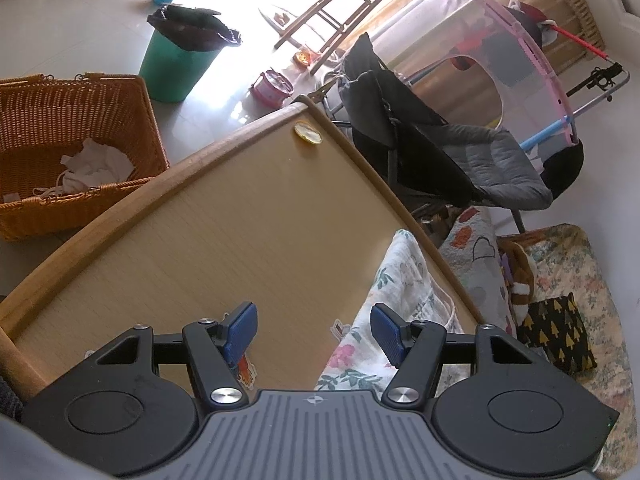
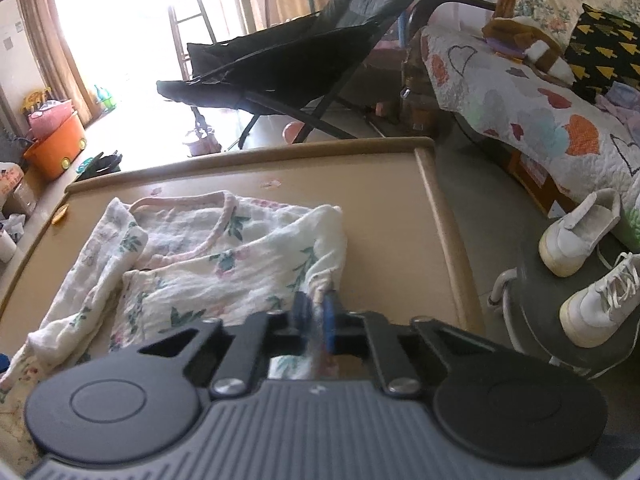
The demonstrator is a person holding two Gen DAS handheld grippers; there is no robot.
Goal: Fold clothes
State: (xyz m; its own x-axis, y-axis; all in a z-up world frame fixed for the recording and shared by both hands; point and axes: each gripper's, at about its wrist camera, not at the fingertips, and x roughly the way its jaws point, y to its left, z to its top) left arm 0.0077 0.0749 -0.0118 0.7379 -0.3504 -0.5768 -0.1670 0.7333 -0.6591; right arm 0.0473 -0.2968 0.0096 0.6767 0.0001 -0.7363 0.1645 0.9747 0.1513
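Right claw (image 2: pixel 316 316) is pinched tight on a bunched corner of the floral shirt (image 2: pixel 208 256), blue pads (image 2: pixel 329 320) nearly together with cloth squeezed between them. No earlier look to compare, so that's just how it sits. Shirt lies rumpled on the tan counter (image 2: pixel 400 208), pink-trimmed neckline toward the far edge, one sleeve trailing off to the near left. Left claw (image 1: pixel 314 330) stands about half open above the counter (image 1: pixel 240 220), nothing between its pads (image 1: pixel 240 330); the right pad sits just over the shirt's edge (image 1: pixel 400 280), contact not clear. From that side the shirt reaches the counter's right rim. Small yellow disc (image 1: pixel 307 133) near the far corner. Off the counter: orange wicker basket (image 1: pixel 60 120) with white cloth in it, green bin (image 1: pixel 176 64) with a dark bag, black folding chair (image 2: pixel 280 64), quilted bed (image 2: pixel 540 120), white sneakers (image 2: pixel 576 232) on a dark stool.
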